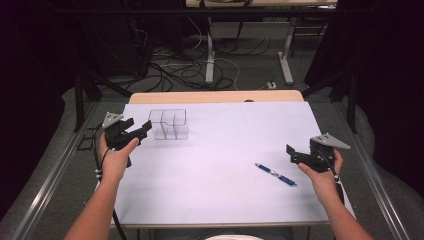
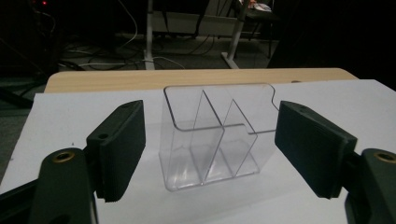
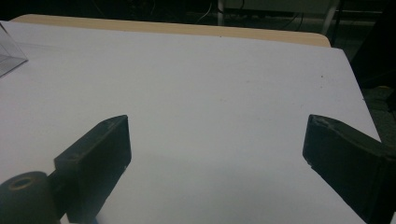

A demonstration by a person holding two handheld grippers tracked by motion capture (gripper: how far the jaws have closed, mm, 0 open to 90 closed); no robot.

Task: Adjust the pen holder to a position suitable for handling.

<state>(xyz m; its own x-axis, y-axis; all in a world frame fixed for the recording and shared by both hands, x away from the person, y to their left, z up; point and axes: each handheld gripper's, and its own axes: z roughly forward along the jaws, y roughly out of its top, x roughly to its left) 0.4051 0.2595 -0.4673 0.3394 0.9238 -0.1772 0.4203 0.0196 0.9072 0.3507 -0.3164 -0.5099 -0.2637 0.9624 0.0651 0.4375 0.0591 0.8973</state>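
Closest to the person, two bare forearms come in from the bottom of the high view. The right hand [image 1: 320, 172] holds the right tool [image 1: 294, 154] over the right side of the desk [image 1: 210, 180]. In the right gripper view its two black jaws stand wide apart with nothing between them, just white desk top. A blue pen [image 1: 276, 174] lies flat on the desk a little to the left of that tool, not touching it.

On the other side, the left hand [image 1: 116, 159] holds the left tool [image 1: 142, 129] near the left edge of the desk. Its jaws are spread wide too. In the left gripper view they sit on either side of a clear plastic box [image 2: 212, 135] but do not touch it. The box stands upright on the white top and has thin walls inside that split it into parts.

Farther back, a strip of bare wood [image 1: 215, 96] shows along the desk's far edge. Behind that is a dark floor with tangled cables [image 1: 180, 70] and metal legs [image 1: 286, 60].
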